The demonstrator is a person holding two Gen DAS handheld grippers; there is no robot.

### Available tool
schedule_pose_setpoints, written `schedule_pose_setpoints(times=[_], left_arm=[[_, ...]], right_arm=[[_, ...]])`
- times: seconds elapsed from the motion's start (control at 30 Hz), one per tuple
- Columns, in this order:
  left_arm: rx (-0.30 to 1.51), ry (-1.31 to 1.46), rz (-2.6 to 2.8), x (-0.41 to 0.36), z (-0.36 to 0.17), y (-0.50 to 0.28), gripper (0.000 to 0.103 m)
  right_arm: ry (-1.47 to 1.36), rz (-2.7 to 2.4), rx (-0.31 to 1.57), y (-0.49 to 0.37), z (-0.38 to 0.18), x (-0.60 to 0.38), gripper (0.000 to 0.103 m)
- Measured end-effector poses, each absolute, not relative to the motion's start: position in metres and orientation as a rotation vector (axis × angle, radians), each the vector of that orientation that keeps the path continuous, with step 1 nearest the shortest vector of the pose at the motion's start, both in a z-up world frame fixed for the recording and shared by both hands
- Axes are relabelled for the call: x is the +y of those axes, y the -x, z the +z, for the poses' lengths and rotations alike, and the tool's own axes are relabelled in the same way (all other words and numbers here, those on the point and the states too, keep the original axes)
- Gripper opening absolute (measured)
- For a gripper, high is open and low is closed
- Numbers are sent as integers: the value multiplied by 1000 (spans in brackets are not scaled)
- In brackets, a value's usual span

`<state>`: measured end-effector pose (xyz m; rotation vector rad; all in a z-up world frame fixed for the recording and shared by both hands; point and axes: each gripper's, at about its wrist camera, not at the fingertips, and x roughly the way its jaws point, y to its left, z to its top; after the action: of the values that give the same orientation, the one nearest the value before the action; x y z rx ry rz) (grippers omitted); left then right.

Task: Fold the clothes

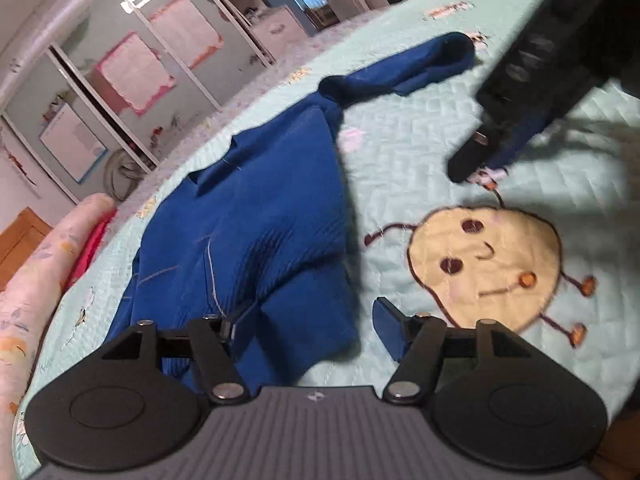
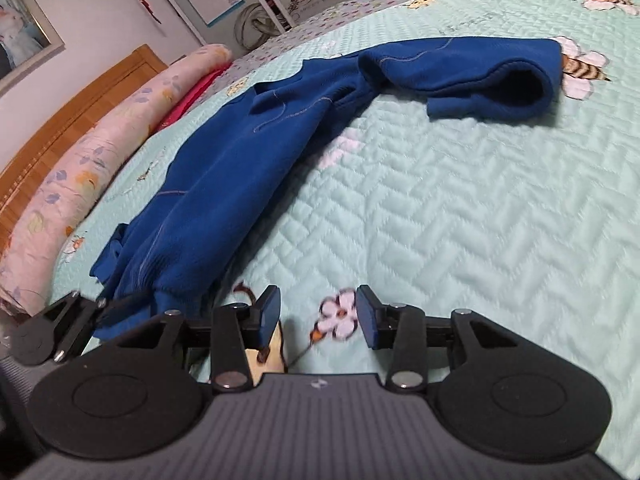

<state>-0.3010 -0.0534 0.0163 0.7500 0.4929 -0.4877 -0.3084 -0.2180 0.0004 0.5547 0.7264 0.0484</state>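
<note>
- while the blue garment (image 2: 224, 176) lies loose on the bed, it makes a long crumpled band from the near left toward the far right; the cloth looks like thick soft fleece with pale stitched lines, and its far end curls into a rounded open fold.
- the quilt (image 2: 460, 216) under it is pale mint, stitched in a zigzag pattern, with sewn flowers and a striped bee (image 2: 586, 70) just beside the far end of the garment.
- a round cream smiling figure (image 1: 486, 266) with thin dark limbs is sewn on the quilt, to the right of the garment in the left wrist view.
- a long pink flowered bolster (image 2: 92, 168) lies along the wooden headboard (image 2: 68, 120), beyond the garment.
- the left gripper (image 1: 310, 322) points down at a slant above the near end of the garment; its jaws stand wide, the blue cloth lies below and between them, and the pads do not press on it.
- the right gripper (image 2: 318, 314) points also down at a slant over bare quilt, just right of the garment; its jaws stand half apart with nothing between them, only a sewn flower below.
- in the left wrist view the right gripper shows as a dark blurred shape at the upper right, its tips near the quilt.
</note>
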Motion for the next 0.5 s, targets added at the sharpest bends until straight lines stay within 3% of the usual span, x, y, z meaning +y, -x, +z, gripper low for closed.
schedule_pose_setpoints(times=[0.07,0.1,0.13,0.17,0.5], left_arm=[[503,-724,-478,-55,18,294,60],[517,-704,-465,-52,20,289,37],[535,-681,-450,-48,22,283,21],[566,-627,-448,-42,29,274,12],[715,160,-375,69,127,169,11]], right_arm=[[-545,34,725,315,0,-214,43],[-534,29,725,318,1,-210,43],[-520,30,726,320,2,-207,46],[-507,32,725,323,3,-204,48],[-456,19,709,328,8,-187,48]])
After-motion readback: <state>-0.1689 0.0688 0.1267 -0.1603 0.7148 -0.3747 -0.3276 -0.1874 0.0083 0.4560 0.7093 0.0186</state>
